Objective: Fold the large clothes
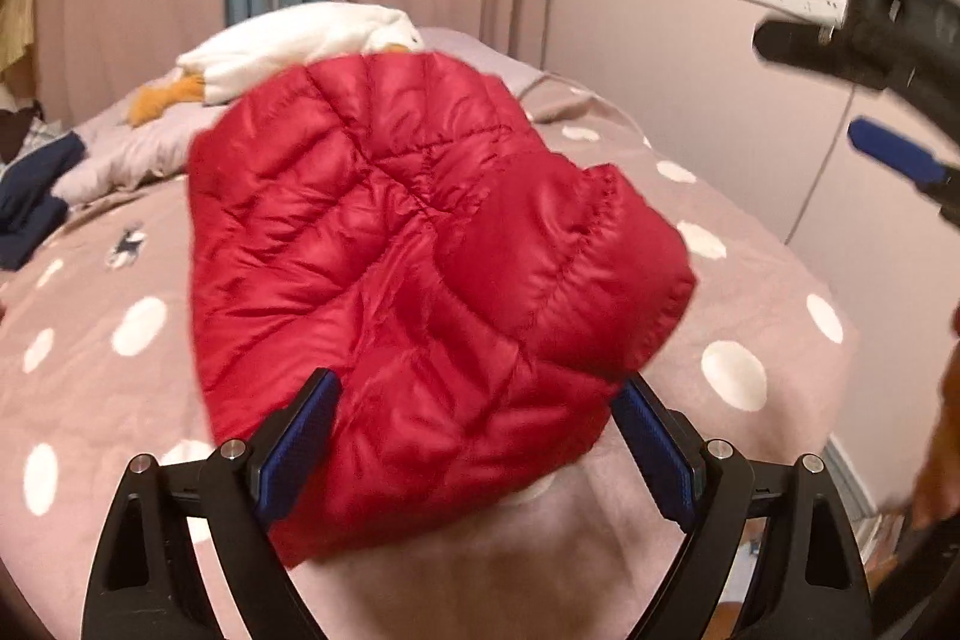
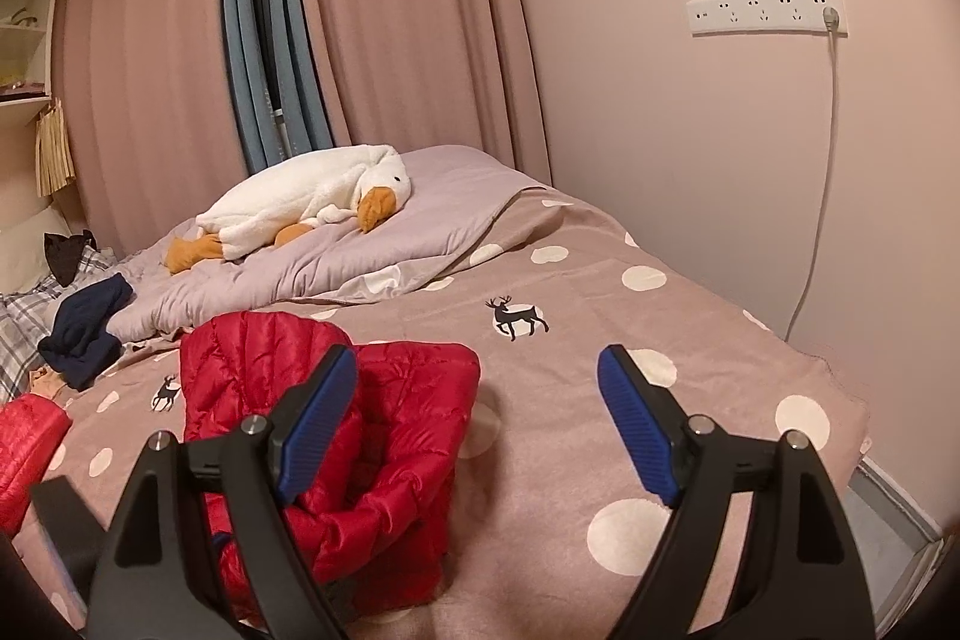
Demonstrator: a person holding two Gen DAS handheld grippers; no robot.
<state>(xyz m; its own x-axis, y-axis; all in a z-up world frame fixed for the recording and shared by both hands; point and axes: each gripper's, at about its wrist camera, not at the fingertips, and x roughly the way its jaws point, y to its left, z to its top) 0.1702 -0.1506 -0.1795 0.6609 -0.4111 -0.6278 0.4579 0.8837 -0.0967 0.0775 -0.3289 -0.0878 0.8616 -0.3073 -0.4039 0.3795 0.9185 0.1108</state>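
Note:
A red quilted puffer jacket (image 1: 420,250) lies bunched into a thick bundle on the pink dotted bedspread (image 1: 108,400). My left gripper (image 1: 477,381) hovers just over its near end with jaws wide; both blue pads flank the bundle, and I see no squeeze in the fabric. In the right wrist view the jacket (image 2: 408,400) sits behind the left finger, and another red piece (image 2: 30,454) shows at the left edge. The right gripper (image 2: 477,352) is open over bare bedspread, nothing between its pads. It also appears at the upper right in the left wrist view, right gripper (image 1: 810,91).
A white plush goose (image 2: 312,208) rests on a grey quilt (image 2: 390,256) at the bed's head. A dark blue garment (image 2: 90,334) lies at the left. The wall with a socket strip (image 2: 768,16) and a hanging cable runs along the bed's right edge (image 2: 840,388).

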